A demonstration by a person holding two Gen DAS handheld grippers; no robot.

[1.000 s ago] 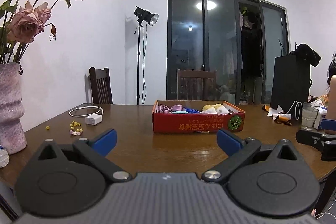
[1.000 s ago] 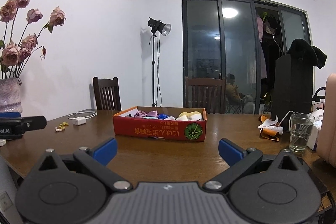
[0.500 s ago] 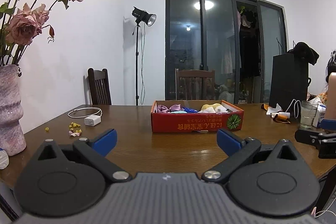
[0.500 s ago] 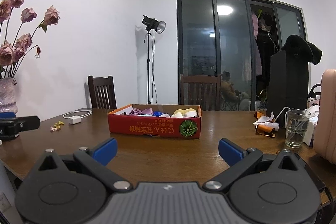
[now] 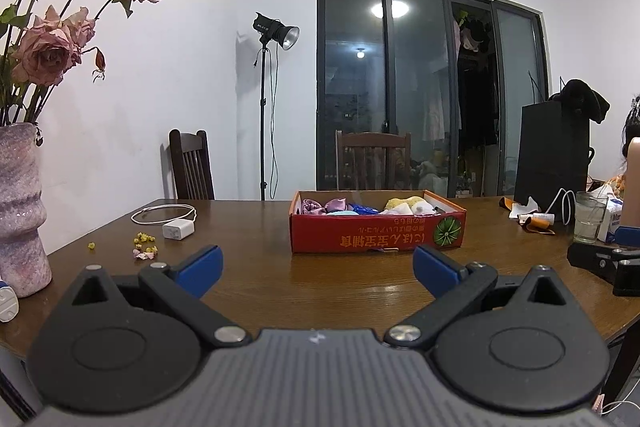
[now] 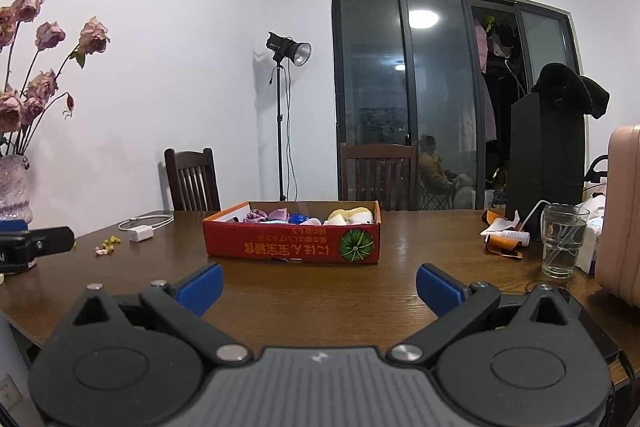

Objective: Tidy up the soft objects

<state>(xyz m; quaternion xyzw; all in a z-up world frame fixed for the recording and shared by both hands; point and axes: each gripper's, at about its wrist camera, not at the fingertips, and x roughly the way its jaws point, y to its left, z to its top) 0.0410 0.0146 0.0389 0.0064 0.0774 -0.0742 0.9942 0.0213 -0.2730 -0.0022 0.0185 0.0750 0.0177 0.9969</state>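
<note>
my hand-held blue-tipped black grippers: 2, left (image 5: 316,265) and right (image 6: 319,282) | red cardboard boxes of soft cloth items: 1 (image 5: 376,233) | dark wooden slat-back chairs: 2 (image 5: 191,167) (image 5: 374,161) | clear drinking glasses: 1 (image 6: 563,241) | white wall chargers with coiled cable: 1 (image 5: 178,229) | mottled pink vases of dried roses: 1 (image 5: 20,211) | black studio lights on stand: 1 (image 5: 276,31)

Left gripper (image 5: 316,267) pointing level and forward, jaws standing wide apart, blue pads (image 5: 200,263) gripping nothing, gap between them bare. Right gripper (image 6: 319,281) facing same way, also level, jaws spread wide, blue pads (image 6: 438,285) holding nothing. Both grippers sitting side by side, well apart: right gripper's black body showing at right edge of left wrist view (image 5: 600,261), left gripper's body showing at left edge of right wrist view (image 6: 32,247).
</note>
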